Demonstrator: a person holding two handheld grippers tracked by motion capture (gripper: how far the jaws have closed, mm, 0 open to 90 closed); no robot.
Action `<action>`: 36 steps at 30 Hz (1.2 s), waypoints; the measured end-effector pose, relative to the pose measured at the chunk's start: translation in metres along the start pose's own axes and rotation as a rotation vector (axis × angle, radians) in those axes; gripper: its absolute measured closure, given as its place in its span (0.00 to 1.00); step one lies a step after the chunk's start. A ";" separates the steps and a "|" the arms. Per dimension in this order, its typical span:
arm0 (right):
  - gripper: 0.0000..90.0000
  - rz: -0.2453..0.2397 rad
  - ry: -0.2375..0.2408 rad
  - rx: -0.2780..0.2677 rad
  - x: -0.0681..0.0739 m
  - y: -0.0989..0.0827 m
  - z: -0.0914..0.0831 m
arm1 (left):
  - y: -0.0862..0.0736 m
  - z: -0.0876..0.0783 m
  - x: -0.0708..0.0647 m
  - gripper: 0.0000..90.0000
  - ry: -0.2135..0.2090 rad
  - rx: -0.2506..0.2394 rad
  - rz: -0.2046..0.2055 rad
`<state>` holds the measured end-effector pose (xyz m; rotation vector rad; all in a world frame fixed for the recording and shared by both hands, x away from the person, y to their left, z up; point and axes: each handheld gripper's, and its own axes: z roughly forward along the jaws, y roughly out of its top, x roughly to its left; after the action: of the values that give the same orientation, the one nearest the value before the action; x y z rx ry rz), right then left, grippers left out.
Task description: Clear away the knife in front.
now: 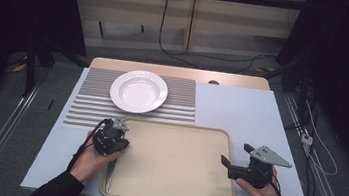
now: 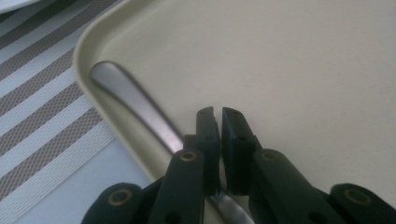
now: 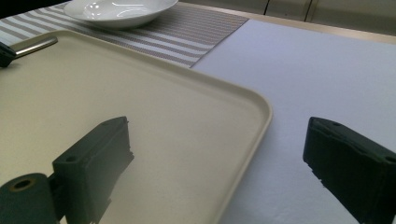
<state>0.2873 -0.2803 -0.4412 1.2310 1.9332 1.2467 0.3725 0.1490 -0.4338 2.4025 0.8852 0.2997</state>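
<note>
Nearby, plate (image 1: 138, 91) on striped mat (image 1: 182, 104) sits beyond the tray (image 1: 174, 163)

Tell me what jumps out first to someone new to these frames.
The big beige tray at the near edge of the table, with a metal utensil handle lying along its left rim. The left gripper sits over that handle with its jaws nearly shut, while the right gripper stands wide open over the tray's right rim. Behind the tray, a white deep plate rests on a striped placemat.
</note>
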 end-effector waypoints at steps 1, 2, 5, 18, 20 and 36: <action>0.08 -0.002 0.001 0.000 0.000 0.000 0.000 | 0.000 0.000 -0.001 0.93 0.005 -0.013 0.002; 0.08 -0.003 0.000 0.000 0.000 0.000 0.000 | 0.001 -0.001 -0.001 0.91 0.011 -0.023 0.005; 0.08 -0.002 -0.001 -0.001 0.000 0.000 0.000 | 0.002 -0.004 -0.002 0.77 0.006 -0.078 0.004; 0.08 0.007 -0.005 -0.001 -0.001 0.000 0.000 | 0.009 -0.023 -0.004 0.07 -0.028 -0.237 -0.067; 0.08 0.011 -0.007 -0.004 -0.001 0.000 -0.001 | 0.006 -0.028 -0.005 0.07 -0.014 -0.268 -0.078; 0.08 0.009 -0.009 -0.005 -0.001 0.000 -0.001 | -0.023 -0.048 -0.001 0.08 0.061 -0.321 -0.091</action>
<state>0.2870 -0.2819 -0.4406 1.2424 1.9191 1.2472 0.3417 0.1832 -0.4075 2.0619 0.8967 0.4464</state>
